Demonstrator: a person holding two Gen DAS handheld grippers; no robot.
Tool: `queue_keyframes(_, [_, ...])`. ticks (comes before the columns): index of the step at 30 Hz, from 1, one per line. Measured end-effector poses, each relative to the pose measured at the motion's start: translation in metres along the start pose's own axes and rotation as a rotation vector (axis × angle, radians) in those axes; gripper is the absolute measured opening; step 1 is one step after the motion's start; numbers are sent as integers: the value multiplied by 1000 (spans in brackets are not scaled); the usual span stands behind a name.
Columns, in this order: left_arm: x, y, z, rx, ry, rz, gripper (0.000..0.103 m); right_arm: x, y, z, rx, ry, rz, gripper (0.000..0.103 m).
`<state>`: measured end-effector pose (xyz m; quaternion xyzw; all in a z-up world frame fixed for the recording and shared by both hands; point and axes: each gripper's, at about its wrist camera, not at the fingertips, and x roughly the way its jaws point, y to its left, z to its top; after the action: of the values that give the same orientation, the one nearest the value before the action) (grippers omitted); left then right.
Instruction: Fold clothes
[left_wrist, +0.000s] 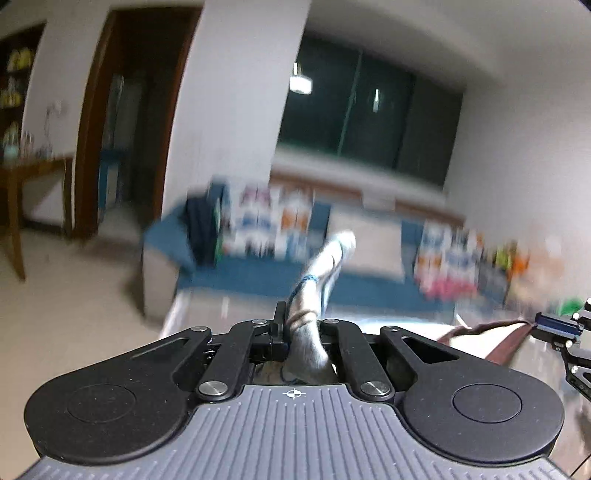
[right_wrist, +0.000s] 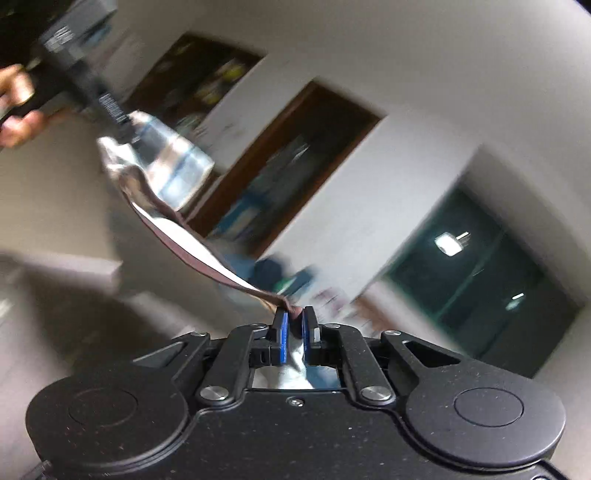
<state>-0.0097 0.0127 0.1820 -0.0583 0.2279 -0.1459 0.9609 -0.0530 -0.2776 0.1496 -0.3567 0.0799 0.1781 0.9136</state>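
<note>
I hold a pale grey garment with a brown hem stretched above the blue sofa, left gripper and right gripper each clamped on it.

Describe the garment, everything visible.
The garment is light grey-white cloth with a brown edge band, soft and thin-looking. It hangs in the air, stretched between the left gripper and the right gripper, each shut on a bunched part. Blur hides its type and full shape.
</note>
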Motion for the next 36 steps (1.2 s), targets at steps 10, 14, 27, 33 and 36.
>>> queue_keyframes(10, [-18, 40, -166, -3, 304, 124, 10, -22, 145, -86, 14, 216, 389, 8])
queue_keyframes(14, [-42, 50, -174, -5, 260, 151, 31, -1, 114, -83, 82, 214, 348, 11])
queue_keyframes(27, [-54, -2, -173, 247, 166, 140, 52, 108, 52, -108, 178, 360, 185, 22])
queue_keyframes(33, [-26, -29, -175, 371, 190, 101, 53, 134, 54, -116, 196, 376, 168, 22])
queue_keyframes(36, [-14, -36, -178, 398, 215, 81, 53, 139, 52, -116, 222, 375, 161, 20])
